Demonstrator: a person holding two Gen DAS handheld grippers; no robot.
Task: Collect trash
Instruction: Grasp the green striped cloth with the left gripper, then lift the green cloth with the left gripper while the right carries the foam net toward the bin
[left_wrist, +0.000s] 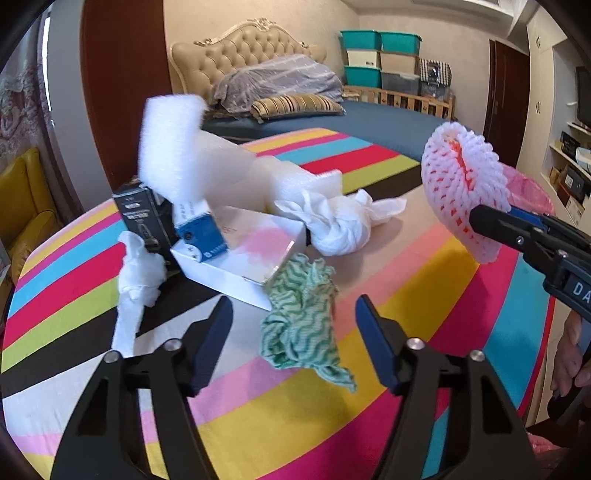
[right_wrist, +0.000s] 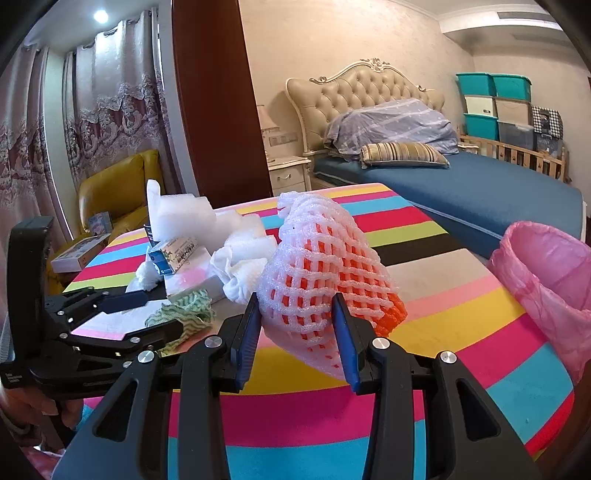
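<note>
jaws around foam net (right_wrist: 317, 273)

White foam net (right_wrist: 317, 266) with open mesh, thin crinkled pink plastic bag (right_wrist: 546, 280), smooth striped tablecloth (right_wrist: 424, 295), matt black gripper (right_wrist: 295, 339)

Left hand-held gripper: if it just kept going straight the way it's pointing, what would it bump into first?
Most likely the green rag, crumpled on the striped table straight ahead of the open left hand-held gripper. The white box lies just beyond; depth is hard to judge.

White letters "DA" show on the right gripper (left_wrist: 484, 221) body; box print is too blurred.
</note>
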